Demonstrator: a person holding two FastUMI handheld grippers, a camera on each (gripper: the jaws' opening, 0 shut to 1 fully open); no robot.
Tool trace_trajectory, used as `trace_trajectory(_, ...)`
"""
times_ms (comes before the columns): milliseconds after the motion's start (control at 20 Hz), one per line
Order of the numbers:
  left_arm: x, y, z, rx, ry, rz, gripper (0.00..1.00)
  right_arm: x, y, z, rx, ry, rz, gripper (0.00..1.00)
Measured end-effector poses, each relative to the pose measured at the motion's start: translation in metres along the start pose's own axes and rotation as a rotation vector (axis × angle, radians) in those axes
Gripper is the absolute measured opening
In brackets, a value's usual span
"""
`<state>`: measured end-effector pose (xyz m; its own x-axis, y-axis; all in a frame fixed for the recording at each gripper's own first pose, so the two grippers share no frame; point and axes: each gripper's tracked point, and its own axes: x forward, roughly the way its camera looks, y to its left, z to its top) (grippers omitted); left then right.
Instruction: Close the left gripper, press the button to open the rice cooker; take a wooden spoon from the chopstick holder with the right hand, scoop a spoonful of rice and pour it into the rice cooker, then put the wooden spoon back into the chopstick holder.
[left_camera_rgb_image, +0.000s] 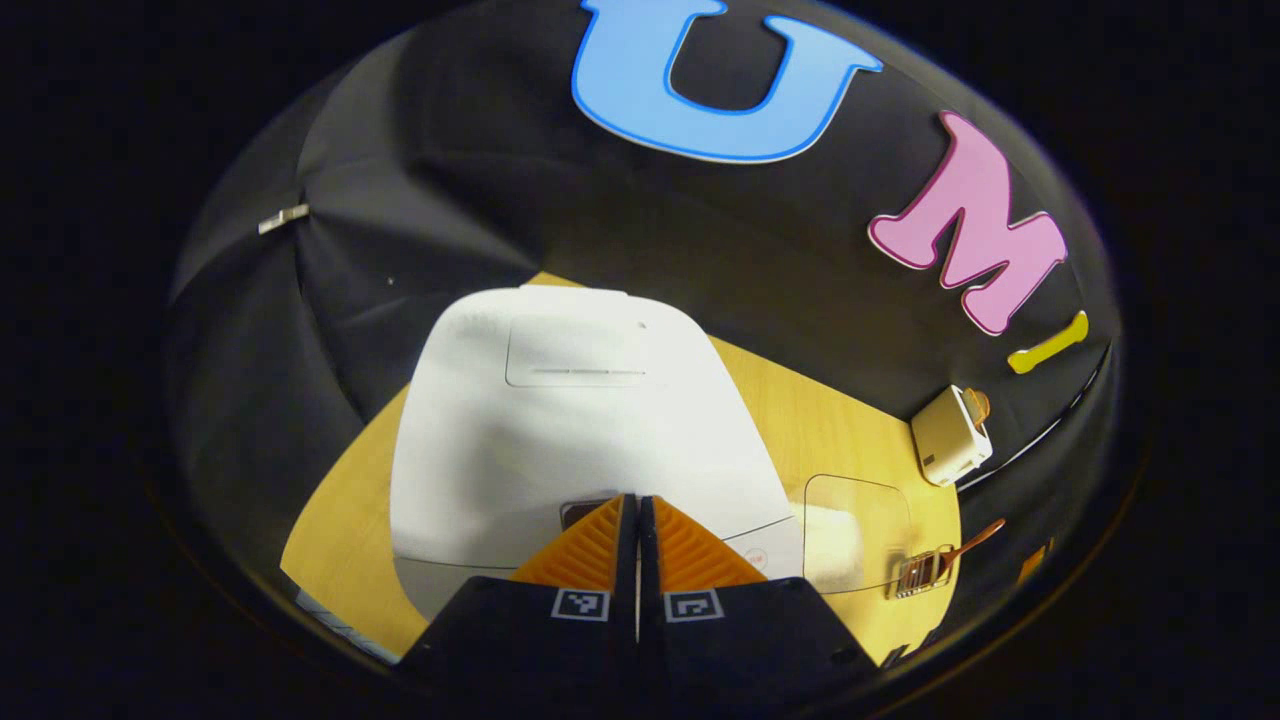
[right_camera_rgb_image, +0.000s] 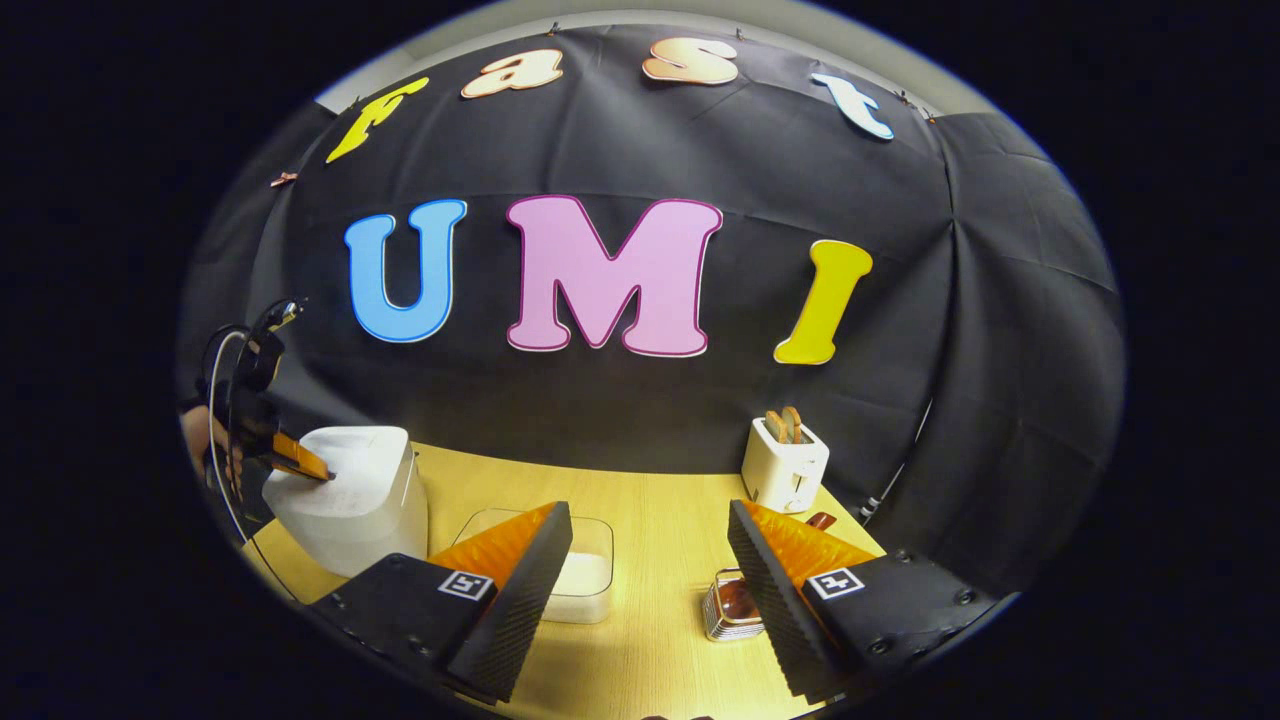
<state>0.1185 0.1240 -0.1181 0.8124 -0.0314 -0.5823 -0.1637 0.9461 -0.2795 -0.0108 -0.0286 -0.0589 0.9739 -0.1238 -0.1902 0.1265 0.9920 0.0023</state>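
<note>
Left gripper view is showing the clenched left hand-held gripper (left_camera_rgb_image: 637, 505) bearing down on the still-closed white plastic rice cooker (left_camera_rgb_image: 570, 430), where slipping beside its button could leave the lid unopened, while the released right hand-held gripper (right_camera_rgb_image: 650, 560) is hovering near.

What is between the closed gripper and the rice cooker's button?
Nothing visible. The left hand-held gripper is shut, its tips right at the front of the white rice cooker, whose lid is still down. The button itself is hidden behind the tips.
</note>
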Motion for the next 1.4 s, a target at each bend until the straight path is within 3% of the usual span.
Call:
trace_trajectory(200, 0.001, 0.001, -0.003, 0.119, 0.06, -0.021, 0.06, 0.001, 0.005, -0.002, 0.004, 0.006, 0.011, 0.98)
trace_trajectory(550, 0.002, -0.002, 0.003, 0.16, -0.005, 0.067, 0.06, -0.002, 0.012, 0.003, 0.02, -0.014, 0.031, 0.98)
trace_trajectory(750, -0.02, -0.011, 0.03, 0.18, -0.139, 0.079, 0.06, -0.008, 0.002, 0.012, 0.0, -0.04, 0.012, 0.98)
trace_trajectory(1000, -0.076, -0.033, 0.09, 0.268, -0.388, 0.101, 0.06, -0.008, -0.019, 0.012, 0.016, -0.039, -0.03, 0.98)
trace_trajectory(1400, -0.13, -0.058, 0.069, 0.195, -0.52, 0.009, 0.05, 0.004, -0.049, 0.005, 0.047, -0.027, -0.072, 0.98)
